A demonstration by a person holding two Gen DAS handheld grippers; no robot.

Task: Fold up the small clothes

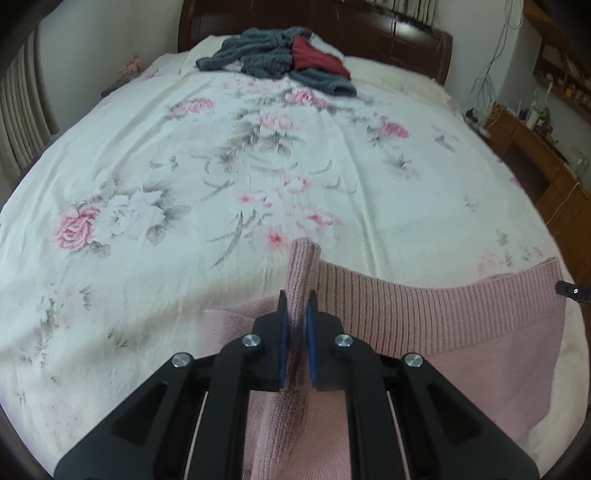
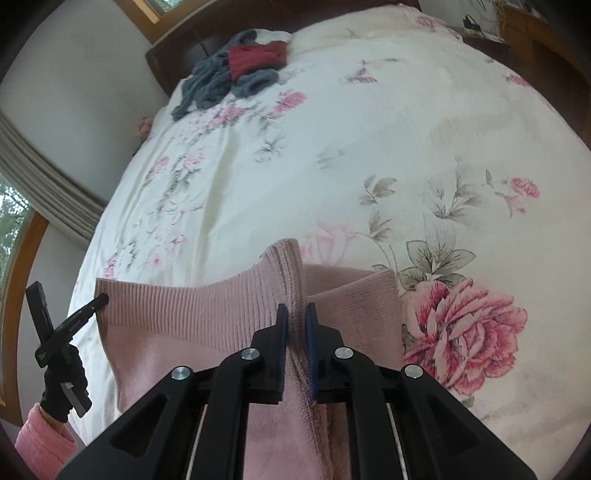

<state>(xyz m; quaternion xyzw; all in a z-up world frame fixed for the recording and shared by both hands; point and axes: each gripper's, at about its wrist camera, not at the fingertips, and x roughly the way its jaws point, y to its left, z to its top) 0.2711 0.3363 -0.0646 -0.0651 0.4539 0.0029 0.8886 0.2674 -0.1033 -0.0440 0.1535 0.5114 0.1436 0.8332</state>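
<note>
A pink knit sweater (image 1: 443, 321) lies at the near edge of the floral bed, its ribbed hem stretched between both grippers. My left gripper (image 1: 297, 299) is shut on one corner of the ribbed hem, which bunches up between the blue pads. My right gripper (image 2: 296, 312) is shut on the other hem corner of the pink sweater (image 2: 192, 314). In the right wrist view, the left gripper (image 2: 98, 301) shows at the far left, held by a black-gloved hand (image 2: 62, 384) with a pink sleeve. The tip of the right gripper (image 1: 570, 290) peeks in at the right edge of the left wrist view.
A heap of grey and dark red clothes (image 1: 284, 55) lies at the head of the bed by the dark wooden headboard (image 1: 369, 26). The white floral bedsheet (image 1: 221, 166) spreads out ahead. A wooden desk (image 1: 535, 147) with small items stands on the right; curtains (image 2: 44, 184) hang on the left.
</note>
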